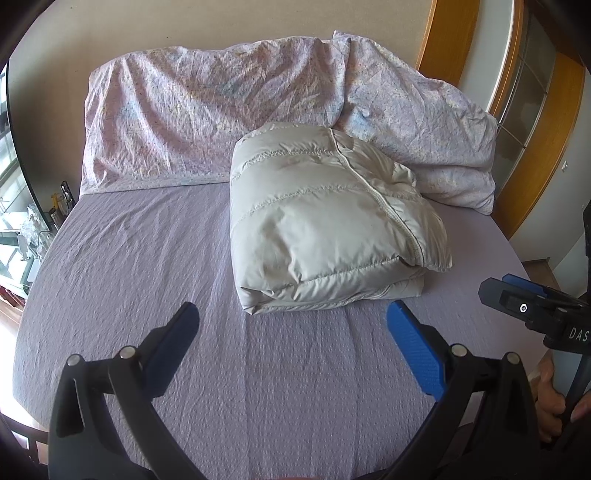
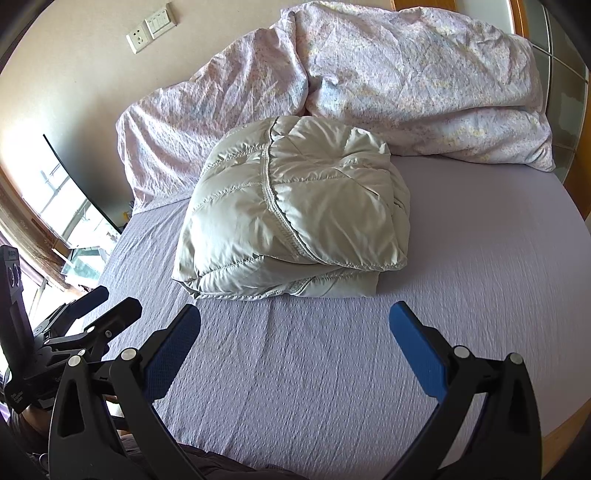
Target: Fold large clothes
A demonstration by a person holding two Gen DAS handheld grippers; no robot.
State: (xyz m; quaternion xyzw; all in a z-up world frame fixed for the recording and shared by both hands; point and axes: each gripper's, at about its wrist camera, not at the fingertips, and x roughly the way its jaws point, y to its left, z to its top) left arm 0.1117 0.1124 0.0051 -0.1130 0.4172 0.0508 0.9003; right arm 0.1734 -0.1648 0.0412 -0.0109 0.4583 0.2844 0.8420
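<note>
You have a lilac textured bedsheet (image 2: 480,258) beneath everything. A crumpled pink-patterned duvet (image 1: 207,110) is heaped along the beige wall, where 2 white wall plates (image 2: 151,26) are mounted.

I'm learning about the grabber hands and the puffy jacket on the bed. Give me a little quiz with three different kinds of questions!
1. True or false: the left gripper is squeezing the puffy jacket.
2. Pick one. The jacket is: A) spread out flat, B) folded into a bundle, C) hanging on the wall.
3. Fill in the blank: behind the jacket, by the wall, lies a crumpled ______ with a flowery pattern.

Key
1. False: both it and the right gripper are open and apart from the jacket, above the purple bedsheet.
2. B
3. duvet
</note>
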